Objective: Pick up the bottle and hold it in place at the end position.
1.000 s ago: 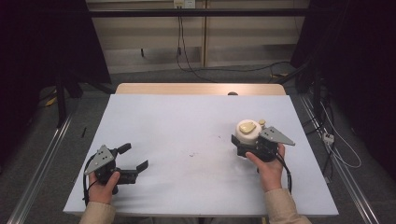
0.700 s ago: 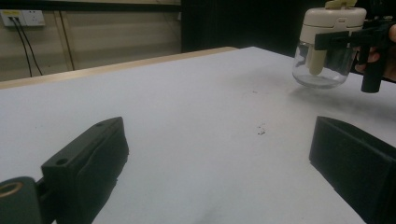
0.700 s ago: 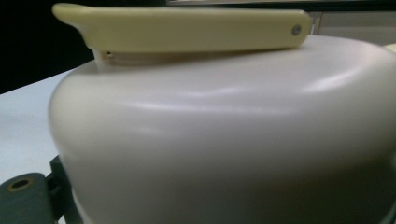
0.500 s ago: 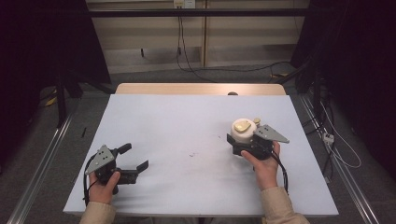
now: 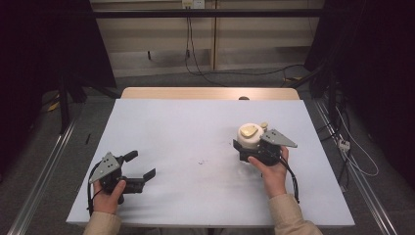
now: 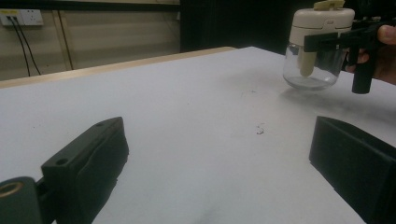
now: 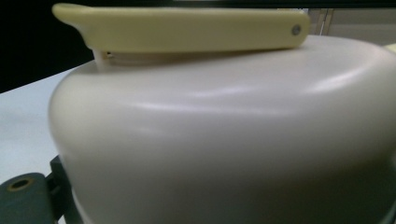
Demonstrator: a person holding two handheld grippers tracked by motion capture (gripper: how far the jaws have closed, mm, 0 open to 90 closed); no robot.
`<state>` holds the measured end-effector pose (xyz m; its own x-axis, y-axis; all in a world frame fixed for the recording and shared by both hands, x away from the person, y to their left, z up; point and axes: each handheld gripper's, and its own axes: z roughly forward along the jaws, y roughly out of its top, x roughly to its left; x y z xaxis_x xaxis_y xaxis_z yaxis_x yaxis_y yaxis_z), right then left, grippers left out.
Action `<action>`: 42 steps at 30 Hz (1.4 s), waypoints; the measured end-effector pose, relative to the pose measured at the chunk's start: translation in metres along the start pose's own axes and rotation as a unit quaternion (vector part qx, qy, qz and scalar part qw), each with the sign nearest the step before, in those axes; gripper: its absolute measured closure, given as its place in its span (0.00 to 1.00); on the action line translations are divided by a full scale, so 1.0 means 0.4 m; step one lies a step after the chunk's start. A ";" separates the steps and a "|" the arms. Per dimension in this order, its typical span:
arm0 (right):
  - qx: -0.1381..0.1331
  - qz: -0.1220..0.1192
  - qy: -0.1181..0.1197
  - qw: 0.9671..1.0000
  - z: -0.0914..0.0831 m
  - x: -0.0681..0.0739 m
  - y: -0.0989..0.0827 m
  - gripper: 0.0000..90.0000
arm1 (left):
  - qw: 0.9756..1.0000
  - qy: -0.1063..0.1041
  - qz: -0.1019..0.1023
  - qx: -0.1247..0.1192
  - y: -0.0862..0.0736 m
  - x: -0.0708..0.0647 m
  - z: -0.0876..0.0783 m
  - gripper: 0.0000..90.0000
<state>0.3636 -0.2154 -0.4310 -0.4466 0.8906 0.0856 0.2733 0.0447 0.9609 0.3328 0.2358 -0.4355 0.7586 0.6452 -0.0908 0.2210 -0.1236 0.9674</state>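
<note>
Partly hidden behind tongs (image 5: 244, 147): jar (image 5: 250, 136)

A white-topped table (image 5: 195, 127) stands on a grey floor (image 5: 161, 81), with a strip of bare wood (image 5: 210, 93) along its far edge. Behind it runs a beige panelled wall (image 5: 161, 39) carrying a white socket plate (image 5: 192, 4), from which black cables (image 5: 188, 44) hang and trail across the floor. Dark curtains (image 5: 372, 58) close both sides. A metal rail (image 5: 44, 171) lies on the floor at the left.
</note>
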 end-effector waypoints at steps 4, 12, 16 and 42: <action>-0.001 0.003 0.004 1.000 0.007 0.004 0.001 0.07 | 1.000 0.001 -0.001 -0.001 0.000 0.000 -0.002 0.04; -0.004 0.001 0.010 1.000 0.020 0.010 0.010 0.07 | 1.000 0.002 0.000 -0.001 -0.001 0.001 -0.010 0.04; -0.005 0.001 0.012 1.000 0.029 0.015 0.014 0.07 | 1.000 0.001 0.000 -0.002 -0.002 -0.001 -0.011 0.04; -0.002 -0.008 0.026 1.000 0.079 0.041 0.029 0.07 | 1.000 -0.001 0.001 -0.004 -0.001 -0.002 -0.014 0.04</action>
<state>0.3865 -0.1860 -0.4268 -0.4940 0.8654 0.0838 0.2630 0.0568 0.9631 0.3287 0.2394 -0.4345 0.7604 0.6433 -0.0894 0.2149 -0.1193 0.9693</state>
